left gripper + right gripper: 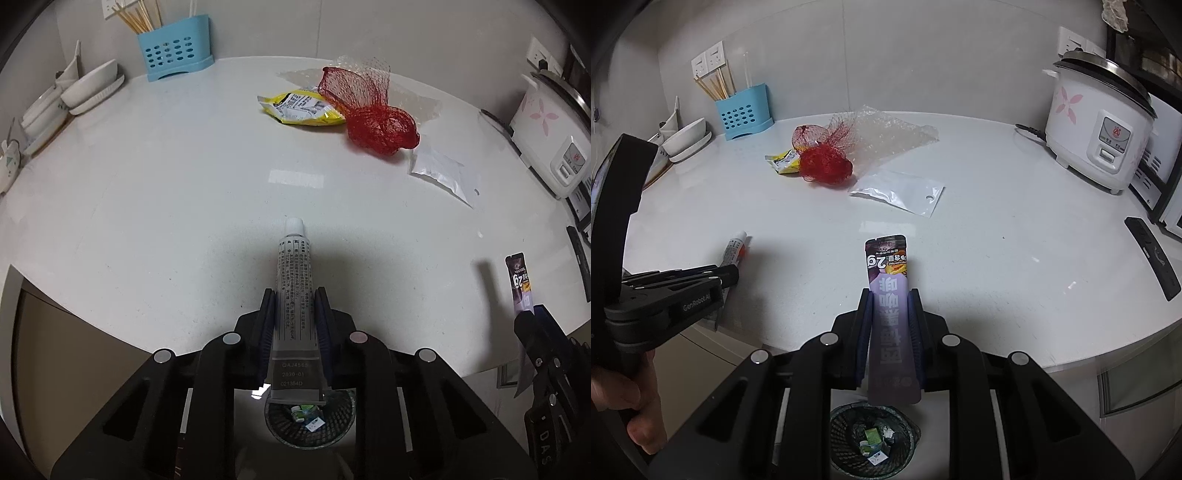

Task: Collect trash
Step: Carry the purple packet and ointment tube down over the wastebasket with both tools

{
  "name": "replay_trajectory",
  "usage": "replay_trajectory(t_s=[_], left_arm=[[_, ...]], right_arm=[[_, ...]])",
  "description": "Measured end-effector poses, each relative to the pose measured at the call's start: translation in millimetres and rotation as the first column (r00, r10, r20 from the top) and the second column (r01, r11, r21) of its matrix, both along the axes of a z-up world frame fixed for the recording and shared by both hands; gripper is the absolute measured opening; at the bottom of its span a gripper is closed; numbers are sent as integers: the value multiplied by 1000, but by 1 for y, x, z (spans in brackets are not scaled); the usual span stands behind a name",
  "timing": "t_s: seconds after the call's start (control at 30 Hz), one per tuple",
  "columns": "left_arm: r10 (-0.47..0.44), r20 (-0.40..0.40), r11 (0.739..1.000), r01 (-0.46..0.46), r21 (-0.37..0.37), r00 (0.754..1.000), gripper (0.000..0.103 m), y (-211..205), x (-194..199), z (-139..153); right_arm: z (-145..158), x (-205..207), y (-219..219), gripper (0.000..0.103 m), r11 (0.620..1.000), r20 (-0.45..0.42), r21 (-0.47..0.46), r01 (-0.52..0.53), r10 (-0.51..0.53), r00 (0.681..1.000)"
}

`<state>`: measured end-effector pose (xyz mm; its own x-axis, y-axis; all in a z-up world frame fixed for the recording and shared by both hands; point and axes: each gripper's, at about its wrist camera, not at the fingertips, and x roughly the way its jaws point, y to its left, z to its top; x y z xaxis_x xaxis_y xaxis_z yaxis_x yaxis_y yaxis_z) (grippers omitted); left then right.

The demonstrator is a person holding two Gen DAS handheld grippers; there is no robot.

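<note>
So here's the thing that matters for your next move: both tools are already loaded, and the wire bin (310,417) sits on the floor pretty much straight below them, just off the front edge of the bench (166,177). Starting on the left, your left tool (294,295) has its pads pressed on a grey ointment tube (293,291), which runs lengthwise along the fingers with its white cap pointing away from you over the bench and its crimped tail hanging right above the bin opening. I can't tell how firm that grip really is. Moving right, your right tool (890,295) is clamped on a purple sachet (892,321), lined up the same way, lower end over the bin (873,439). I'd guess either hand could drop first, since both look about equally close. Still left on the bench, well apart from both tools: a yellow wrapper (303,109), a red mesh bag (373,118) touching it, some bubble wrap (886,136) behind, and a clear zip pouch (899,190). Only the right view shows the bubble wrap properly, plus your hand (631,398) on the left tool's handle; the left view is the one that shows the tube sitting between its pads.
</note>
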<state>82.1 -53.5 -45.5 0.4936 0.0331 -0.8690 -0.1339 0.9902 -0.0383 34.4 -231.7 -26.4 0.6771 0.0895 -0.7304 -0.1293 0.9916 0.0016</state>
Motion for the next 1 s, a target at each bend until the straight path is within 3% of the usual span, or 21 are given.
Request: replay_trajectory(t_s=[0.53,1.0], left_arm=[[-83,122,996,85,-13,989,21,-2,-34,24],[-136,243,990,141,-1,960,21,-10,-103,42]], right_arm=[[8,-14,0,18,1000,30,26,-8,8,1000],[14,-80,-14,18,998,138,62,-4,-4,990]])
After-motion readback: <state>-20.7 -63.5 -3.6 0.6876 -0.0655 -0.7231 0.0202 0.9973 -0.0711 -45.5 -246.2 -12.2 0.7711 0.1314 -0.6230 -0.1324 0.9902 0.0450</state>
